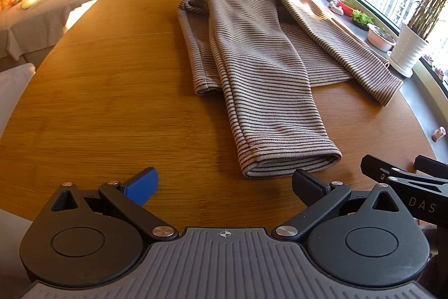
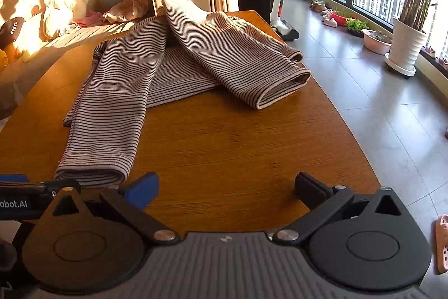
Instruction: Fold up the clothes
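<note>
We hold our left gripper (image 1: 225,182) and right gripper (image 2: 226,185) spread apart and empty above the near edge of the wooden table (image 1: 112,108), where the striped garment (image 1: 260,55) lies, both cuffs toward us; its far end is hard to read; beyond, a white pot (image 2: 406,46) holds a tall plant

beige garment (image 1: 260,52) with thin dark stripes, orange-brown wood-grain table (image 1: 112,108), white ribbed planter (image 1: 407,49)
</note>
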The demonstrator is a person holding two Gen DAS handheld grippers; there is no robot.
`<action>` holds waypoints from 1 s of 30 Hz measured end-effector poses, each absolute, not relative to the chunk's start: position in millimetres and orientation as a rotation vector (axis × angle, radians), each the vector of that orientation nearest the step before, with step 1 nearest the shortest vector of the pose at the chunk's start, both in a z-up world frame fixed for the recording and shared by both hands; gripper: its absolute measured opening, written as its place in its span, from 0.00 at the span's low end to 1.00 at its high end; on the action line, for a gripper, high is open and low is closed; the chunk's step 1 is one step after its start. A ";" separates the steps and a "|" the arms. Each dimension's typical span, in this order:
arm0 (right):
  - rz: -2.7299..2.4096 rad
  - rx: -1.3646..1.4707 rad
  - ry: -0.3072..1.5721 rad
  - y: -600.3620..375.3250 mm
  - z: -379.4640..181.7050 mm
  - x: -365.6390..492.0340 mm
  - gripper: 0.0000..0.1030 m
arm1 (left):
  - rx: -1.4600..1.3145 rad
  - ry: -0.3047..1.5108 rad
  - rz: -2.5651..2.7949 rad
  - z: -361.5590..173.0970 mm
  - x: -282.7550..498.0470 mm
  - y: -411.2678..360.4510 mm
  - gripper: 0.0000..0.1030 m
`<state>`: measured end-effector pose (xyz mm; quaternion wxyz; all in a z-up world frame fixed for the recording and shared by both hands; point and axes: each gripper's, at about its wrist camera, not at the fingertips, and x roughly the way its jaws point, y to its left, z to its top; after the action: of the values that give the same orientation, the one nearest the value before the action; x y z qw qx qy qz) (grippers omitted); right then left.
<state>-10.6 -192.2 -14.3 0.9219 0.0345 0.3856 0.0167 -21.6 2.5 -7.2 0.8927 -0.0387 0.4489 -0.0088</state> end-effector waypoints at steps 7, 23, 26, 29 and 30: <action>0.033 0.065 0.791 -191.5 -13.8 -10.8 1.00 | -0.080 0.930 -0.017 -7.3 -21.7 2.1 1.00; 0.031 0.056 0.791 -190.5 -15.4 -12.1 1.00 | -0.077 0.929 -0.017 -7.5 -22.3 1.6 1.00; 0.032 0.054 0.791 -190.5 -15.6 -12.0 1.00 | -0.077 0.928 -0.017 -7.5 -22.4 1.5 1.00; 0.032 0.054 0.791 -190.6 -15.5 -11.6 1.00 | -0.077 0.928 -0.017 -7.5 -22.6 1.4 1.00; 0.032 0.053 0.791 -190.5 -15.3 -11.3 1.00 | -0.077 0.928 -0.017 -7.4 -22.6 1.5 1.00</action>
<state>-11.3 -190.5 -15.3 0.9223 0.0260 0.3853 0.0155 -22.6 1.5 -7.4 0.8935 -0.0370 0.4475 -0.0082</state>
